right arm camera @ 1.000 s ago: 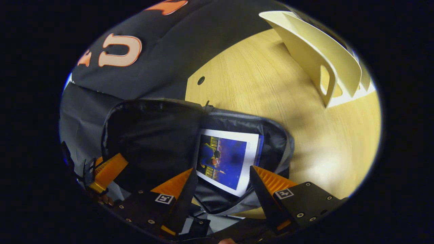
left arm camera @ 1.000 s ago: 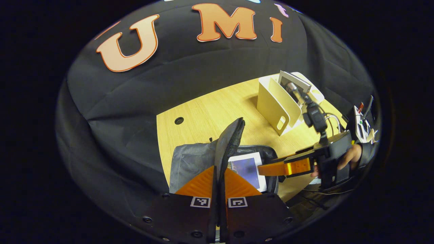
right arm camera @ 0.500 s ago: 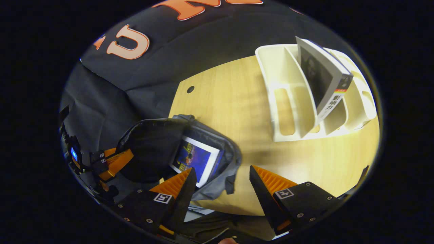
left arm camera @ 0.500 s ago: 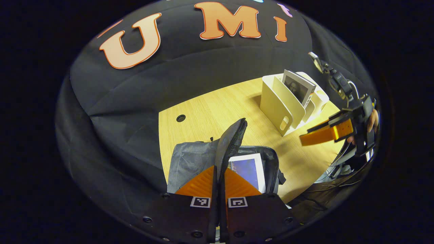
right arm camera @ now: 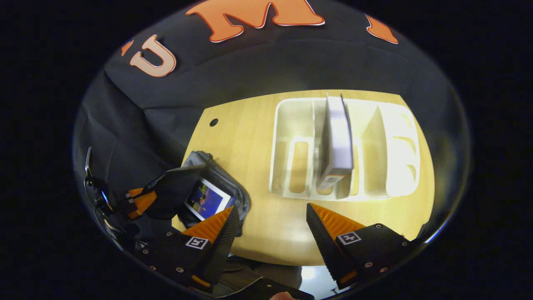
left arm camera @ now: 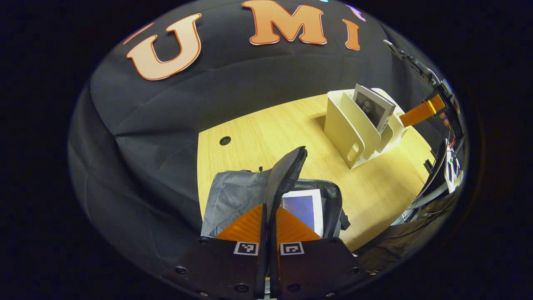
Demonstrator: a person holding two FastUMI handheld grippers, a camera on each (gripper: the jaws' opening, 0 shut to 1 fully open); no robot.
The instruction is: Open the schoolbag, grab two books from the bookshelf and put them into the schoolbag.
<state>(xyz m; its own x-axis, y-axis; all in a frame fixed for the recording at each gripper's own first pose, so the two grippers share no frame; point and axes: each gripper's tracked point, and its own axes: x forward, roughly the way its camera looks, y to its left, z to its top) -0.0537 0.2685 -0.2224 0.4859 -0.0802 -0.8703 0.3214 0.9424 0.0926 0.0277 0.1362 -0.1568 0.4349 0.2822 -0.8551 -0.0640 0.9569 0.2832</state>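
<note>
Left gripper (left arm camera: 268, 216): clamped tight on the raised flap (left arm camera: 287, 171) of the schoolbag, 1 finger on each side of the fabric, holding it upright; seen far off in the right gripper view (right arm camera: 139, 200), pinching that same flap.
Right gripper (right arm camera: 272, 221): jaws spread wide, nothing between them, hovering above the table's near edge and looking down on the bookshelf; in the left gripper view (left arm camera: 420, 113) up beside the bookshelf's far end, a hand just visible behind it.
Schoolbag (left arm camera: 233, 196): grey, lying open on the wooden table (left arm camera: 258, 137), near the front-left corner; dark lining exposed in the right gripper view (right arm camera: 175, 193).
Book in bag (left arm camera: 303, 208): 1 blue-covered book with a white border, flat inside the open compartment; also visible at (right arm camera: 206, 200).
Bookshelf (right arm camera: 387, 150): cream divider rack, well apart from the bag, on the table's right side.
Book on shelf (right arm camera: 337, 141): 1 standing between 2 dividers, leaning slightly, dark portrait cover showing in the left gripper view (left arm camera: 372, 109).
</note>
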